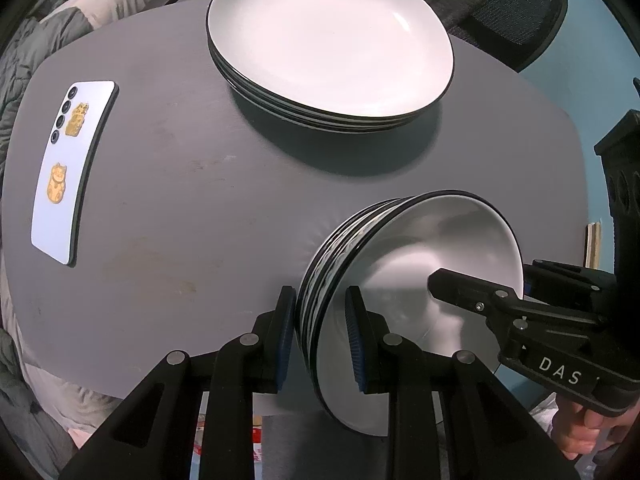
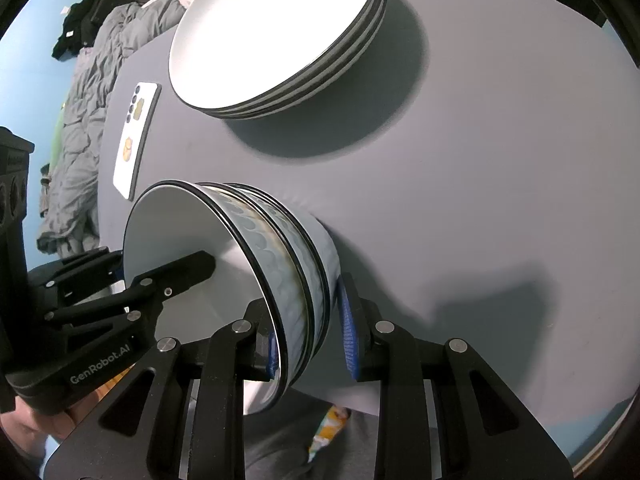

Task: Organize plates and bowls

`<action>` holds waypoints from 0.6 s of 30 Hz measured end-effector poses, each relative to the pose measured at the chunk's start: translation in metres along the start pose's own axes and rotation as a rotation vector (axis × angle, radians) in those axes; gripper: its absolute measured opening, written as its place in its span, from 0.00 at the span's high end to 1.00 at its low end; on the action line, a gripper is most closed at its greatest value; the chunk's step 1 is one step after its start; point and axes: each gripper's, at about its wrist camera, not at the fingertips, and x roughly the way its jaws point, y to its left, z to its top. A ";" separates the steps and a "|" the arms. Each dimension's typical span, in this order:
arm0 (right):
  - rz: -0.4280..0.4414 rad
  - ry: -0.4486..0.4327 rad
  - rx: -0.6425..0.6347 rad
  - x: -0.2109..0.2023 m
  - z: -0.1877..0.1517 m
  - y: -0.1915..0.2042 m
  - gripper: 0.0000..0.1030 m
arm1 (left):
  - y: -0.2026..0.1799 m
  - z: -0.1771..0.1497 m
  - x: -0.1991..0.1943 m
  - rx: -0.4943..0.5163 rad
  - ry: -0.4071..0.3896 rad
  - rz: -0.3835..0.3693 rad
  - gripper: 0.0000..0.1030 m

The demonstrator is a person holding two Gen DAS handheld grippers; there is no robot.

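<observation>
Both tongs (image 1: 320, 336) (image 2: 310, 340) gripping tilted bowl stack (image 1: 400, 280), plate stack (image 1: 328, 40) behind, phone (image 1: 72, 168) aside

A grey worktop (image 1: 180, 208) with rounded corners fills most of both views. A stack of white, dark-rimmed plates (image 1: 332, 40) rests flat on it toward the top centre of the left wrist frame. A white smartphone (image 1: 74, 168), lying face down with gold cat stickers, sits at the left, well apart from the plates.
</observation>
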 end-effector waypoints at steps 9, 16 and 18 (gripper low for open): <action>0.009 -0.023 0.046 -0.008 -0.007 -0.010 0.74 | 0.001 -0.001 0.004 0.057 -0.003 -0.020 0.76; -0.001 -0.070 0.102 -0.013 -0.021 -0.010 0.74 | 0.001 -0.003 0.010 0.047 -0.010 -0.037 0.64; 0.000 -0.098 0.123 -0.015 -0.027 -0.011 0.74 | 0.001 -0.002 0.012 0.039 -0.008 -0.053 0.63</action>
